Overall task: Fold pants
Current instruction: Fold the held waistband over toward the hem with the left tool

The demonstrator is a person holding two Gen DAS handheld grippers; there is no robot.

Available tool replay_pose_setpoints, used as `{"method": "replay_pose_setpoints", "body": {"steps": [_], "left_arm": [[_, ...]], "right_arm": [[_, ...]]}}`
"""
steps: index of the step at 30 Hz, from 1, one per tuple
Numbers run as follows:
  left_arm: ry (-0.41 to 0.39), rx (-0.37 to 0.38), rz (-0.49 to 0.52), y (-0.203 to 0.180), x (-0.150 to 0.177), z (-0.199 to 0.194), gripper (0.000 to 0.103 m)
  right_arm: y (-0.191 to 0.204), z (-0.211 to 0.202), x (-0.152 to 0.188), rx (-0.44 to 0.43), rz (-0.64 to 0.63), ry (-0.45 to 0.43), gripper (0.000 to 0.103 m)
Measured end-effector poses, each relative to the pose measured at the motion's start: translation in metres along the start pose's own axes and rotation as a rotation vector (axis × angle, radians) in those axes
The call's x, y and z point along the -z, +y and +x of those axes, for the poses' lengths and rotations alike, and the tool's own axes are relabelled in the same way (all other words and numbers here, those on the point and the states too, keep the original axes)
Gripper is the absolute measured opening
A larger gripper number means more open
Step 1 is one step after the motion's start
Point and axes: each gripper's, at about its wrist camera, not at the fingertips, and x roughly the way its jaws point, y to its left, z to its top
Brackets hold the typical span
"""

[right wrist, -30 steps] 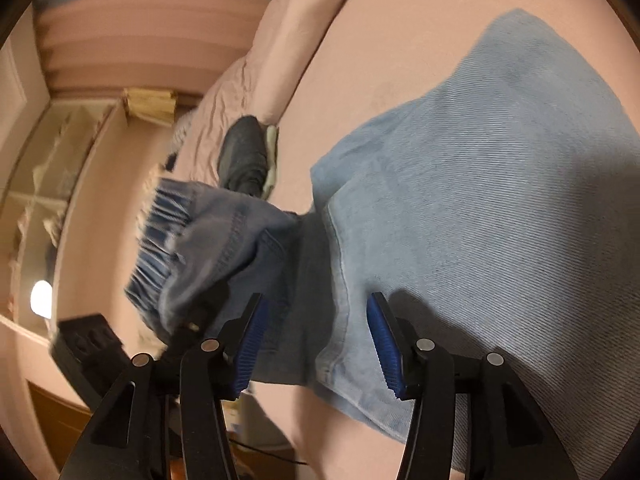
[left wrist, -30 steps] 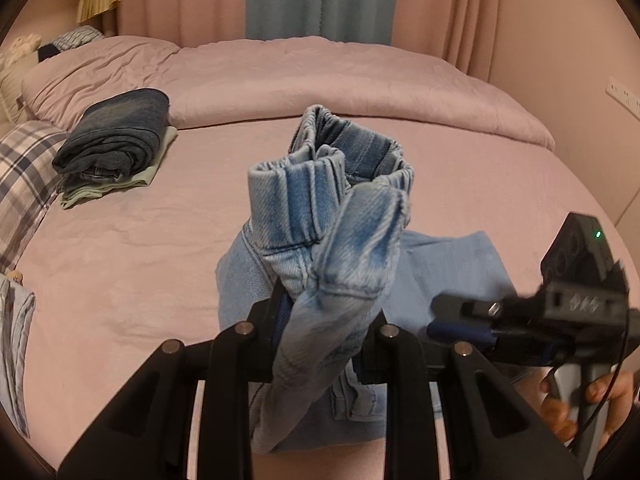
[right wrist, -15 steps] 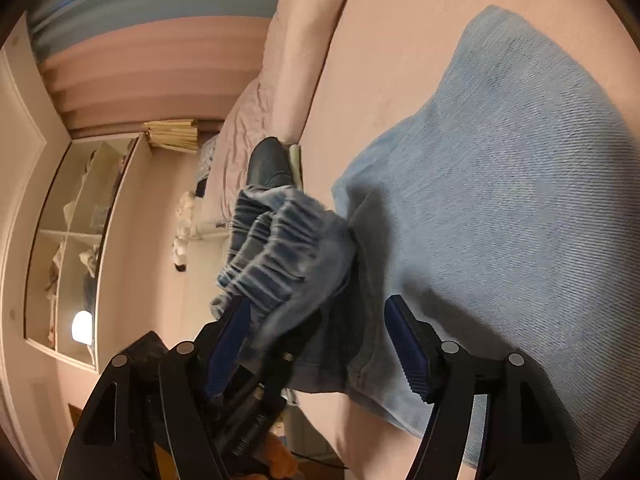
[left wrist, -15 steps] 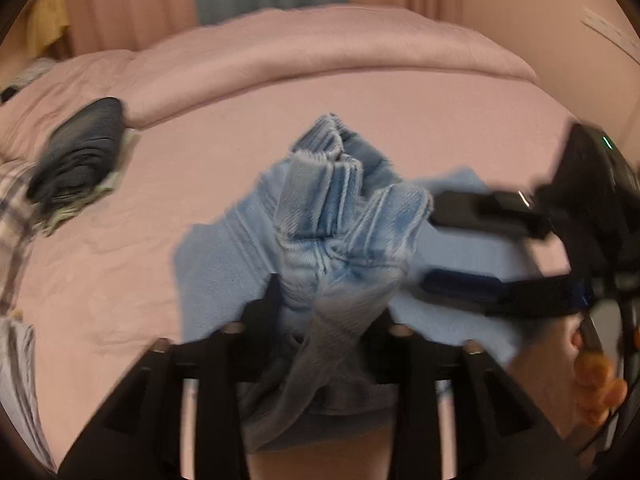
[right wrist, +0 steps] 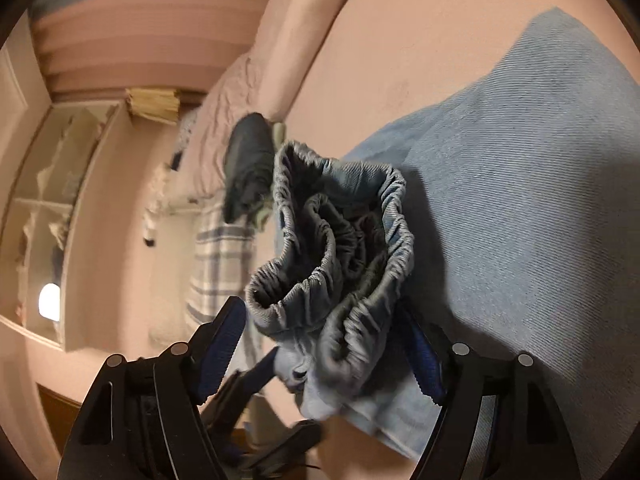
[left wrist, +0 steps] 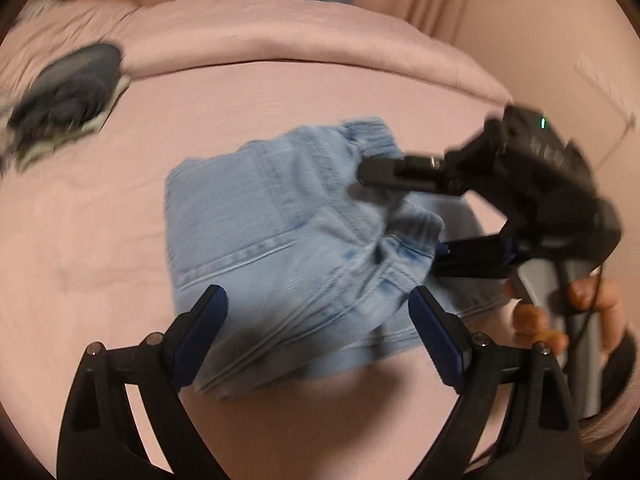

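Dark clothes [left wrist: 66,92]: a blurry folded pile far off at the left on the pink bed [left wrist: 280,92], well apart from the jeans
Checked cloth [right wrist: 220,256]: a blue and white piece seen in the right wrist view, lying beside the dark pile
Left gripper [left wrist: 316,340]: its two fingers are wide apart and hold nothing; the near edge of the jeans lies between them
Jeans [left wrist: 280,240]: light blue pants lying on the pink bed in the middle, folded over, with the stretchy waistband [right wrist: 336,240] bunched up on top
Right gripper [right wrist: 324,356]: its jaws are apart, with the bunched waistband sitting between them; the blue pads are near the cloth on both sides, but they do not look pressed tight on it
Hand [left wrist: 560,312]: at the right, the person's fingers wrap around the grey handle of the right gripper
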Motion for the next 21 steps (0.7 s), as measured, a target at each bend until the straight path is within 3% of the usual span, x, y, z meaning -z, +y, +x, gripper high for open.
{"method": "replay_pose_setpoints", "body": {"steps": [6,12,21], "left_arm": [[-0.011,0.022,-0.286,0.057,0.004,-0.002,0.097],[0.006,0.057,-0.505,0.085,0.004,0.012,0.097],[0.065,0.073,-0.568,0.067,-0.003,0.035,0.097]], "right_arm": [[0.006,0.012,0.000,0.105,-0.071,0.012,0.074],[-0.010,0.006,-0.004,0.068,-0.040,-0.012,0.055],[-0.014,0.000,0.002,0.035,-0.107,-0.032,0.043]]}}
